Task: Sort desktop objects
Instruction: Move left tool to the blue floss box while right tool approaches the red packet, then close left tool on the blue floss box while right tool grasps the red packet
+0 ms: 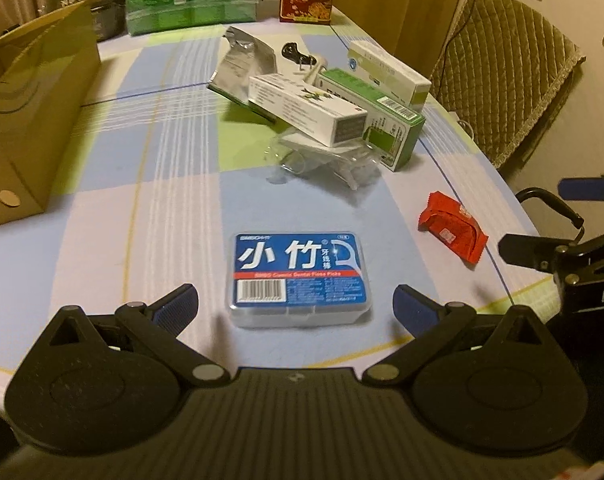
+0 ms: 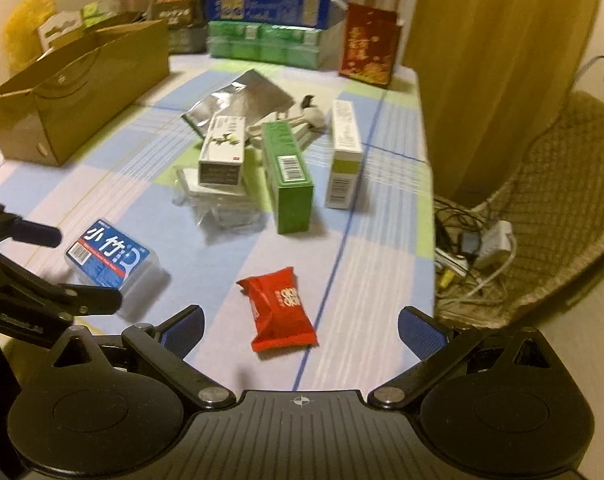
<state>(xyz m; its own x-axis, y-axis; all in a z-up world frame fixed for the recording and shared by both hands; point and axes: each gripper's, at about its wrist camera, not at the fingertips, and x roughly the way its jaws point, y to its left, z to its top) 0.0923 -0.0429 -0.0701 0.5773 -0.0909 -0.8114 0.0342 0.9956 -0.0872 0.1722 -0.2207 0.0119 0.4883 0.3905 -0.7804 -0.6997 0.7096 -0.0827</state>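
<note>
Checked tablecloth [image 1: 101, 160], one floss box [image 1: 299, 276], one red packet [image 2: 279, 308], left tool [image 1: 295, 306] and right tool [image 2: 302, 328] both released

A blue-labelled clear floss-pick box [image 1: 299, 278] lies flat near the table's front edge; a red snack packet [image 2: 279, 309] lies flat toward its right edge.
</note>
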